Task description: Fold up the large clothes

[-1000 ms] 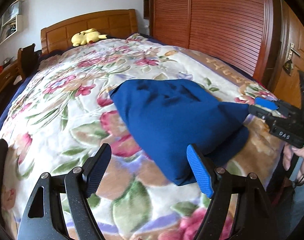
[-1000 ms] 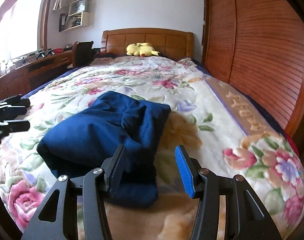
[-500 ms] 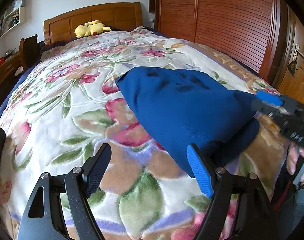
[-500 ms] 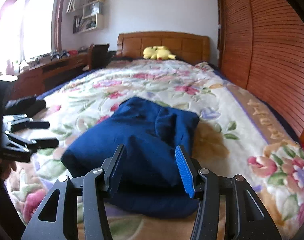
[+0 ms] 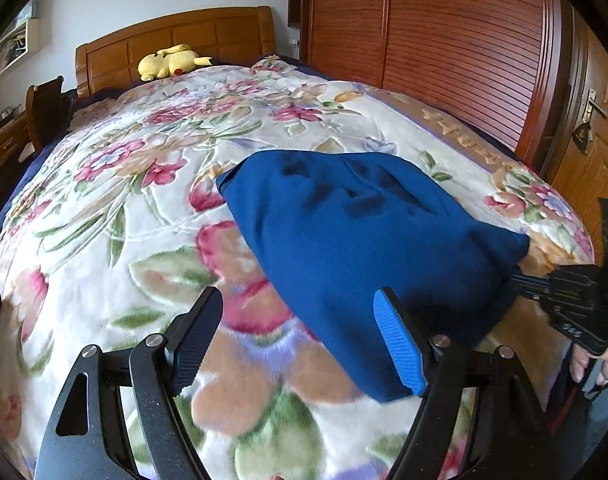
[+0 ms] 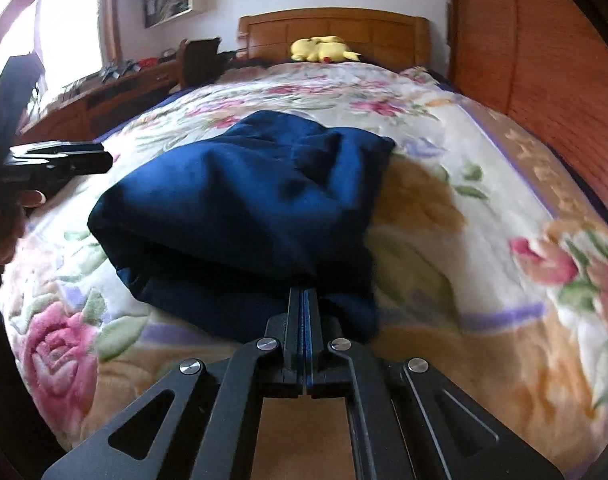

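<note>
1. One blue garment point(image 5: 356, 236), folded into a thick bundle, lies on the floral blanket point(image 5: 115, 208) near the foot end of the bed, closer to the wardrobe side. Same bundle in the right wrist view point(image 6: 239, 200): upper layer bulges over a lower layer, near edge facing the camera.
2. Right claw point(image 6: 305, 300): fingers pressed together, clamped on the garment's near edge. In the left wrist view the right claw point(image 5: 520, 278) comes in from the right, tip buried in the cloth at the bundle's right corner.
3. Left claw point(image 5: 299, 340): fingers spread apart, nothing between them. Blue pad point(image 5: 400, 344) overlaps the garment's near corner in view; contact can't be confirmed. Other finger is over bare blanket.
4. From the right wrist view the left claw point(image 6: 63, 158) sits at the left, beside the bundle and apart from it; its opening can't be read from this angle. Hand point(image 6: 7, 220) grips its handle.
5. Yellow plush toy point(image 5: 169, 65) lies at the head end against the wooden headboard point(image 5: 175, 42).
6. Slatted wooden wardrobe point(image 5: 444, 40) runs along one side of the bed; a bench with clutter point(image 6: 103, 88) and a chair stand on the other, under the window.
</note>
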`<state>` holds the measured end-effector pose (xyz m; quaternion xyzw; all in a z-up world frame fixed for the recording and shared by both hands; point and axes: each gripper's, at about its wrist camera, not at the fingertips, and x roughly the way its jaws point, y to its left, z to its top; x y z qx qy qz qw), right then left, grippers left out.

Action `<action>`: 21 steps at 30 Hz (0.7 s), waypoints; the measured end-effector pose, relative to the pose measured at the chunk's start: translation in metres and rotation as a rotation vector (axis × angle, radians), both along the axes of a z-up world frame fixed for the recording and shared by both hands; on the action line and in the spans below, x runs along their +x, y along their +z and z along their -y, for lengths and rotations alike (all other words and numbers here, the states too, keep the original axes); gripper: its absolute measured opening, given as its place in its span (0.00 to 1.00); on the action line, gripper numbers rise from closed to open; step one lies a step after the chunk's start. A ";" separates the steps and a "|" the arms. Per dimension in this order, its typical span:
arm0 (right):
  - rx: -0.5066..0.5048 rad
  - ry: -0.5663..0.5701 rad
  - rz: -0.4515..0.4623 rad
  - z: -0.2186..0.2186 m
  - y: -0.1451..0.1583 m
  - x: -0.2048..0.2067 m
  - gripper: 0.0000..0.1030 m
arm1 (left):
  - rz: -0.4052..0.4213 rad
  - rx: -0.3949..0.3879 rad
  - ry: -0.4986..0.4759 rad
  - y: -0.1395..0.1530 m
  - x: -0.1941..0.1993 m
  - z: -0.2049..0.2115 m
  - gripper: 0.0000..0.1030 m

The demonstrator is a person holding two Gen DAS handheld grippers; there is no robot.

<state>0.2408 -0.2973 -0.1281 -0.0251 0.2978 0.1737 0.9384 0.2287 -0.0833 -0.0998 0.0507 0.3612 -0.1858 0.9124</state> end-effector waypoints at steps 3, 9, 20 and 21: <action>0.028 -0.011 0.014 0.009 0.004 -0.001 0.00 | -0.006 0.008 0.000 0.000 0.018 0.003 0.76; 0.028 -0.004 0.034 0.003 0.006 -0.002 0.00 | -0.013 0.020 0.029 -0.001 0.067 -0.001 0.76; -0.030 -0.072 -0.029 -0.007 -0.016 0.019 0.49 | -0.051 0.013 0.043 -0.020 0.146 -0.005 0.76; -0.028 -0.076 -0.033 -0.008 -0.016 0.020 0.49 | -0.052 0.015 0.042 -0.021 0.151 -0.004 0.76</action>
